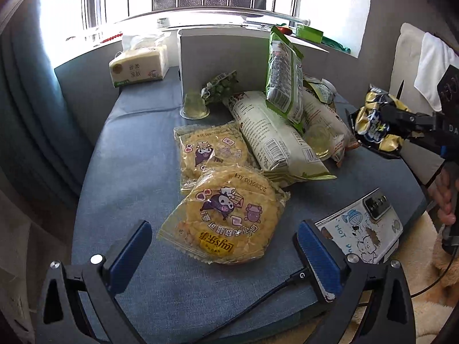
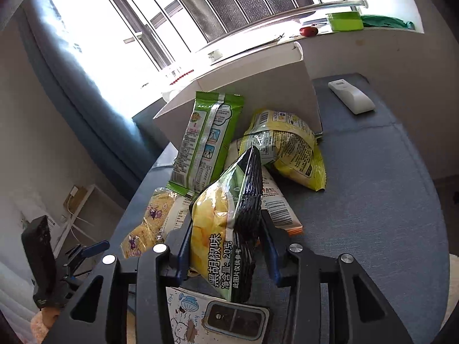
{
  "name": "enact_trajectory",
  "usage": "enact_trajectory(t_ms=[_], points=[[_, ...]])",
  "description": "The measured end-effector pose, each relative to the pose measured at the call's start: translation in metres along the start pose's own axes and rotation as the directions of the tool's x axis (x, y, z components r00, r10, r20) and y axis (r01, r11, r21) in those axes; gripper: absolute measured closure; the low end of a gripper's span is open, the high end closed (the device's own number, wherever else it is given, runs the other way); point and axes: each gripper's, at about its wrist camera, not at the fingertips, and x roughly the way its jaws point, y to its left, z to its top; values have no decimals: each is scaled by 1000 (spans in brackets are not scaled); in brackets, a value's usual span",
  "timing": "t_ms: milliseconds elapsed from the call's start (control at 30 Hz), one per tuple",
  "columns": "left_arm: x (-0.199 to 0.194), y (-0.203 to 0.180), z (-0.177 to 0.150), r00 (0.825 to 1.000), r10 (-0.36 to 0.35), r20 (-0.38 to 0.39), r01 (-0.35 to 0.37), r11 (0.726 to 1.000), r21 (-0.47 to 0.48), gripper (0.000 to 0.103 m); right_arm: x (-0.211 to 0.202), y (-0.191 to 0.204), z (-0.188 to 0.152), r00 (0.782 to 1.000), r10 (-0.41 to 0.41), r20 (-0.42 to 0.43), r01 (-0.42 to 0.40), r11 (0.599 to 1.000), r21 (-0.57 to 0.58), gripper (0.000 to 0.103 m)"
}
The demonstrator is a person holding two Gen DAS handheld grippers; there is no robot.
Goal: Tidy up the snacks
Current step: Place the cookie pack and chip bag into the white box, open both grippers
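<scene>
Snacks lie heaped on a blue fabric-covered surface [image 1: 137, 172] under a bright window, described here from left to right. At far left sits a pale paper tissue pack [image 1: 139, 64]; beside it stands a tall white cardboard box [image 1: 218, 54] with its open top toward the window, probably where the snacks belong. A small clear plastic jelly cup [image 1: 195, 106] and a little bag of green peas [image 1: 219, 86] rest at the foot of the box. Nearer the camera, two round yellow rice crackers in clear cartoon-printed wrappers [image 1: 226, 215] overlap, and the left claw [image 1: 226, 253] hovers just short of the closer one, spread wide and empty. Next come long white snack packets [image 1: 269, 134] with a tall green foil packet [image 1: 282, 77] propped on them. A phone in a white cartoon-printed case [image 1: 364, 223] lies to the right near the surface's edge. At far right, the right claw [image 2: 226, 246] is closed on a small black-and-yellow bag of crisps [image 2: 226, 229], pinching its middle and holding it clear above the phone. To do this step well, the bag should likely be carried high over the heap, past the crumpled yellow-green crisp bag [image 2: 284, 149], and released only once it is well inside the box, so the light, puffy bag neither snags the rim nor topples the propped green packet. A gentle grip would spare the crisps.
</scene>
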Motion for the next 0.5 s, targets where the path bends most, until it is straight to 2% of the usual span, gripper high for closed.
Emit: enact_trajectory(t_ms=[167, 367, 400, 433, 467, 500], points=[[16, -8, 11, 998, 37, -41, -32, 992, 120, 0, -27, 0, 0, 999, 14, 41, -14, 1000, 3, 57], [35, -14, 14, 995, 63, -82, -48, 983, 175, 0, -42, 1, -3, 999, 17, 52, -17, 1000, -1, 57], [38, -12, 14, 994, 65, -92, -49, 985, 166, 2, -41, 0, -4, 999, 17, 50, -17, 1000, -2, 57], [39, -9, 13, 994, 46, -100, -31, 989, 147, 20, -41, 0, -4, 999, 19, 47, -18, 1000, -2, 57], [38, -4, 13, 995, 2, -95, 8, 994, 106, 26, -41, -1, -6, 999, 23, 43, -23, 1000, 0, 57], [35, 2, 13, 996, -12, -85, 18, 998, 60, 26, -40, -1, -6, 999, 24, 40, -24, 1000, 1, 57]])
